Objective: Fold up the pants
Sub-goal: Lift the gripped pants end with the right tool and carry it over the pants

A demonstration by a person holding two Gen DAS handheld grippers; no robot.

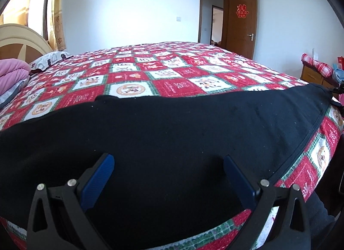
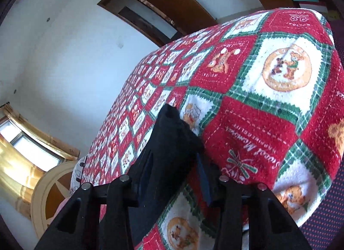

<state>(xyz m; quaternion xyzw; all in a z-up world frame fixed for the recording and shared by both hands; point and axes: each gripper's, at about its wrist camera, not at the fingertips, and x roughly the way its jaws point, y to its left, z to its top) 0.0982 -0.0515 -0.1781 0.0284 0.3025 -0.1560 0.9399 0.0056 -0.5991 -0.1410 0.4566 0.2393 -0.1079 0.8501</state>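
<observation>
Your black pants [image 1: 172, 125] lie spread flat across the near edge of the bed, on the red, white and green patchwork bedspread [image 1: 150, 71]. They run as a broad dark band along that edge, with one end reaching toward the bed's far right corner in the left wrist view.

Your left claw [image 1: 168, 165] stands wide open just above the pants near the bed's edge. Its two blue pads [image 1: 99, 181] are well apart and nothing sits between them.

Your right claw [image 2: 174, 164] is at the other end of the pants [image 2: 172, 136], near the bed's corner. A bunched ridge of black fabric rises between its two fingers, and the blue pad [image 2: 204, 181] on the right side lies against the cloth. The fingers look closed onto this fold, gripping the pants, with the cloth lifted slightly off the bedspread [image 2: 268, 99] there.

Beyond the pants, at the head of the bed, you see a rounded wooden headboard [image 1: 19, 41], a patterned pillow [image 1: 49, 59] and folded pink bedding [image 1: 13, 73]. A brown door [image 1: 243, 24] stands open in the white wall past the bed's far side.
</observation>
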